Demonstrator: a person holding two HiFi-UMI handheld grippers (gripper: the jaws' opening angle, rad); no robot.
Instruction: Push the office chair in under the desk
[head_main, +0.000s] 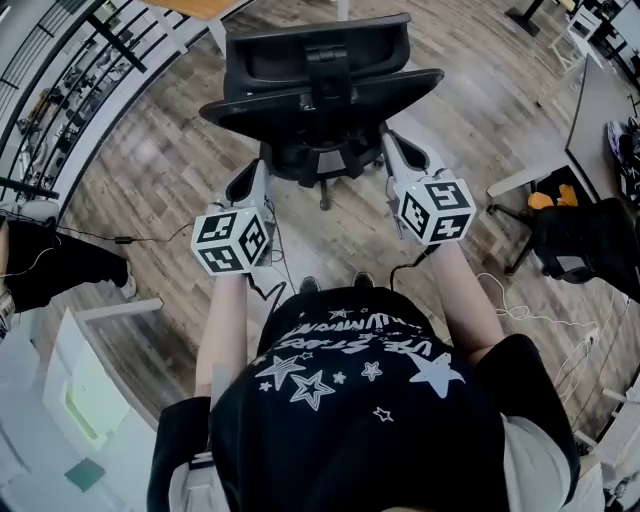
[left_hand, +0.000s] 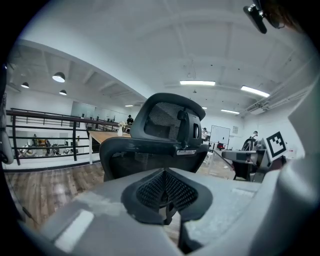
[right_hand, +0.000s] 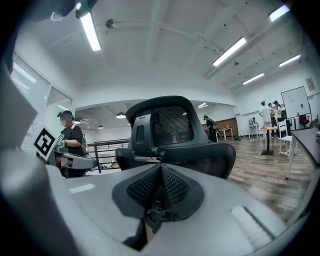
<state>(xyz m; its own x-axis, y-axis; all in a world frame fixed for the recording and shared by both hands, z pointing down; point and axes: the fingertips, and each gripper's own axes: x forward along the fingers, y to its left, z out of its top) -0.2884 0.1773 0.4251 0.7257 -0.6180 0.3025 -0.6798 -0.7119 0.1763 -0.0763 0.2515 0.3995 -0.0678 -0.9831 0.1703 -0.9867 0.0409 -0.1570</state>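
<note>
Both fully closed on nothing, the left gripper (head_main: 247, 180) and right gripper (head_main: 398, 148) are held just behind the back of the office chair (head_main: 320, 90), which stands on the floor (head_main: 170, 160) short of the desk (head_main: 200, 8), seemingly readied as blunt pushers.

The whole place is sitting on a grey-brown wood-plank floor (head_main: 150, 170), pretty open-plan. A black metal railing with horizontal bars (left_hand: 45, 135) is running along the left side. Overhead, a plain white ceiling (right_hand: 165, 55) is carrying long white strip lights (right_hand: 91, 31) that are glowing bright, plus a couple of round dome lamps (left_hand: 59, 77) further back. A white rectangular whiteboard (right_hand: 295, 102) is showing against the far wall, and a few people (right_hand: 265, 112) are standing near it. Thin white cables (head_main: 520, 312) are trailing over the floor on the right.
</note>
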